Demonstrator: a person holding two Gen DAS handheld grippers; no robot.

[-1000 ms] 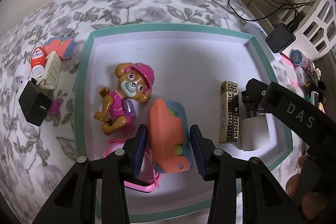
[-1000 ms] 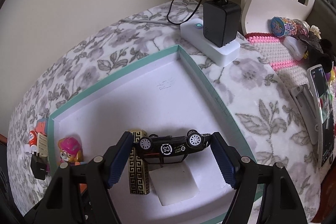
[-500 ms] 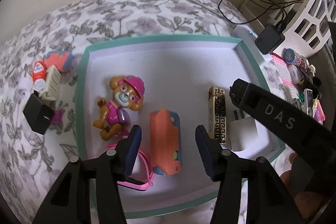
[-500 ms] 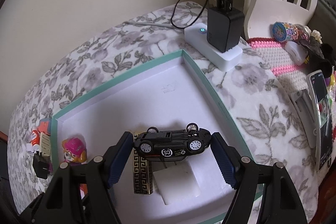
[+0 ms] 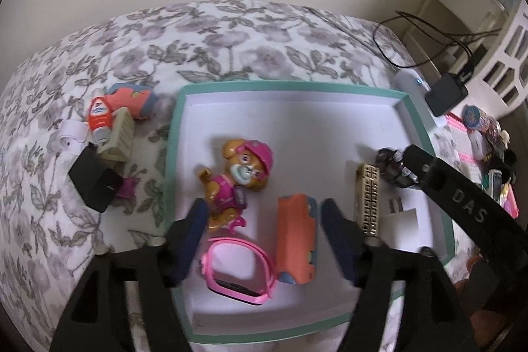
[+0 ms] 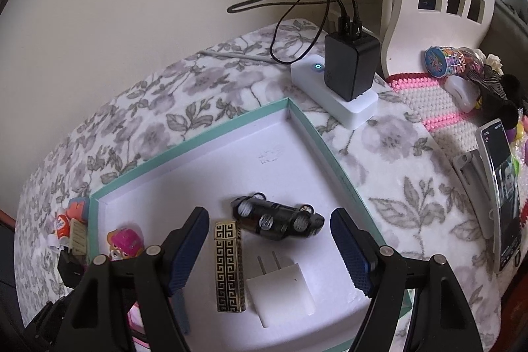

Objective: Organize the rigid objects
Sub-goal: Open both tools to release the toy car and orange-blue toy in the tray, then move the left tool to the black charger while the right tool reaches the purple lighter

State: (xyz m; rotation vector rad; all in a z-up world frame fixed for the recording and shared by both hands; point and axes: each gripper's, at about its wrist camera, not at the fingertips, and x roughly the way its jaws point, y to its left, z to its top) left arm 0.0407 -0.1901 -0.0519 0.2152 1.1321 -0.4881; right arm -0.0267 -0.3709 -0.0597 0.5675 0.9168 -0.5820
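Right gripper (image 6: 269,248) jaws wide apart, holding nothing. Black toy car (image 6: 277,218) lies overturned on the tray (image 6: 204,139) floor, frame centre, just beyond the fingertips and touching neither. Left gripper (image 5: 262,231) also spread wide and empty; orange toy (image 5: 295,238) lies between its fingers, clear of both.

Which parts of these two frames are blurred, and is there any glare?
Right wrist view: the black toy car lying in the white teal-rimmed tray is smeared, its wheels ghosted; the gold patterned lighter beside it stays sharp. Left wrist view: the blue finger pads look soft, edges bend with fisheye distortion. No strong glare in either.
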